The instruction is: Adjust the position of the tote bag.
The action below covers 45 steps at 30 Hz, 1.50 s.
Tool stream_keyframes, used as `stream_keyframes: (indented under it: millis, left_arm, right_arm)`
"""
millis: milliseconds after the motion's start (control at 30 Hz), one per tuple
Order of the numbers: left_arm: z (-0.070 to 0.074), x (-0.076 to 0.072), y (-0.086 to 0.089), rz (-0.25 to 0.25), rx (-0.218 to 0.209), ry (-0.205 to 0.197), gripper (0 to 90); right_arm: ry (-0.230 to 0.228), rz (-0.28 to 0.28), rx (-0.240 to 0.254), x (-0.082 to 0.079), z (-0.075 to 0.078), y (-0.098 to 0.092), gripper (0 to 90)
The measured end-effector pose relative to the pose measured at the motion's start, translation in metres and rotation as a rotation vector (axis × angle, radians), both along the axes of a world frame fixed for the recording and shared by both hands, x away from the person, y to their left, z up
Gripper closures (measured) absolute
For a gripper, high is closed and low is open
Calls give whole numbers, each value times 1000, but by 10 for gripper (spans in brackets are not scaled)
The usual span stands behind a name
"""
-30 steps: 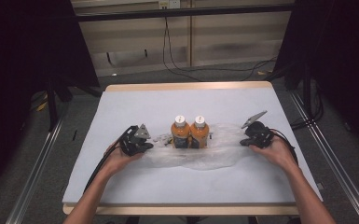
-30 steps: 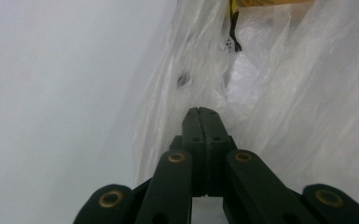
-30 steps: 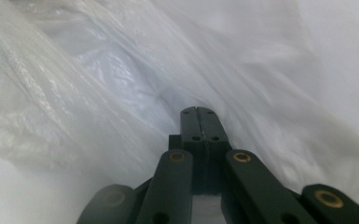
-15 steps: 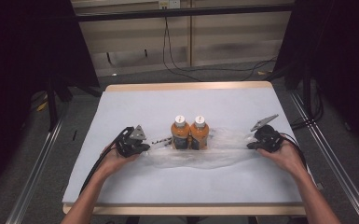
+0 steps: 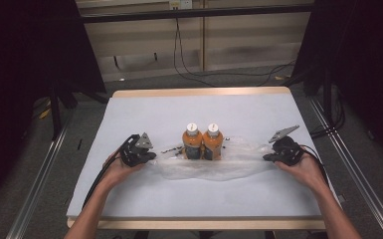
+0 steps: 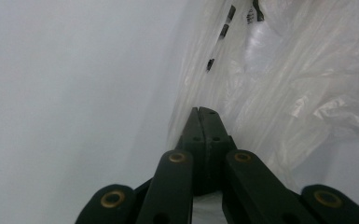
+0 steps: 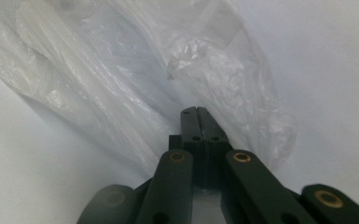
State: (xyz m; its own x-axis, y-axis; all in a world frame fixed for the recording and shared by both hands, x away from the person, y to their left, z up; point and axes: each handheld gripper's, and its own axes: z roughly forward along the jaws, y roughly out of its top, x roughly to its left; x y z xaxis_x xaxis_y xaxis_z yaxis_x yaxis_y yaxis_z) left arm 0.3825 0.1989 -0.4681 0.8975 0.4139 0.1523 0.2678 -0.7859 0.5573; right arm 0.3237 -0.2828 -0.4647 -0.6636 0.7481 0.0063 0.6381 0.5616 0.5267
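Two orange bottles with white caps, one [image 5: 192,142] beside the other [image 5: 213,141], stand upright in the middle of the table on a clear plastic bag [image 5: 214,167] that lies spread out flat. My left gripper [image 5: 154,157] is at the bag's left end, shut on its edge. At the opposite end my right gripper [image 5: 266,158] is shut on the edge as well. In the left gripper view the jaws [image 6: 204,112] meet with the crinkled film [image 6: 284,84] running into the tips. The right gripper view has the jaws [image 7: 196,111] closed with the film [image 7: 121,70] bunched around them.
The table [image 5: 179,109] has a pale sheet over a wooden edge. Dark frames and cables stand on the floor behind and to the sides. Small black print marks [image 6: 224,30] show on the bag near the bottles.
My right gripper has shifted right and a little toward the near edge, the left slightly left. The bag lies drawn out wider between them. Both bottles stay in place.
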Motion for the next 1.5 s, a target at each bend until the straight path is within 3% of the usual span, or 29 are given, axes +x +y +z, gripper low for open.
stream_keyframes:
  millis: [67, 100, 133, 167, 300, 400, 433, 500, 533, 567, 600, 633, 700, 900, 967, 1167, 1200, 1367, 1433, 1500]
  left_arm:
    - [-1, -1, 2, 5, -6, -7, 900]
    - [-2, -3, 2, 7, 2, -40, 900]
    - [-2, -3, 3, 20, -13, -31, 900]
    - [-2, -2, 5, 25, -25, -15, 900]
    - [-2, 2, 11, 41, -61, 19, 900]
    - [-4, 2, 14, 60, -105, 34, 900]
    - [-5, 2, 15, 69, -144, 56, 900]
    - [-4, 1, 16, 63, -162, 58, 900]
    - [-4, -1, 15, 81, -190, 55, 900]
    - [-1, -1, 16, 71, -185, 45, 889]
    - [1, -2, 16, 64, -204, 48, 871]
    - [5, -4, 16, 71, -224, 23, 867]
    - [9, -6, 16, 72, -268, 36, 860]
    - [21, -11, 18, 79, -347, 21, 770]
    - [24, -12, 19, 85, -376, 20, 695]
    - [36, -18, 19, 92, -443, -15, 619]
    - [37, -18, 19, 91, -450, -4, 592]
    - [42, -24, 15, 88, -469, -31, 577]
    - [43, -26, 13, 81, -480, -18, 600]
    - [44, -28, 8, 47, -484, -19, 642]
  right_arm:
    - [-9, 2, 2, -1, 0, 1, 900]
    - [-6, -4, 1, -2, 0, 1, 900]
    - [-7, 13, 18, -2, -1, 2, 900]
    - [-17, 17, -3, -2, 0, 3, 900]
    - [-22, 17, 4, -2, -1, 7, 900]
    - [-20, 18, 36, -2, -2, 6, 900]
    - [-20, 14, 39, -2, -2, 6, 900]
    - [-27, 12, 67, -2, 0, 6, 900]
    - [-33, 19, 84, -2, 1, 6, 900]
    - [-37, 19, 96, -3, 2, 6, 900]
    - [-41, 16, 110, -3, 3, 6, 900]
    - [-51, 21, 130, -4, 4, 6, 900]
    - [-59, 19, 141, -6, 6, 7, 900]
    - [-122, 44, 217, -9, 18, 10, 814]
    - [-131, 46, 241, -10, 21, 10, 789]
    - [-153, 33, 291, -12, 32, 10, 613]
    - [-164, 34, 288, -13, 34, 12, 593]
    - [-179, 60, 304, -16, 43, 19, 555]
    - [-186, 62, 318, -17, 47, 20, 551]
    - [-194, 67, 329, -17, 50, 22, 551]
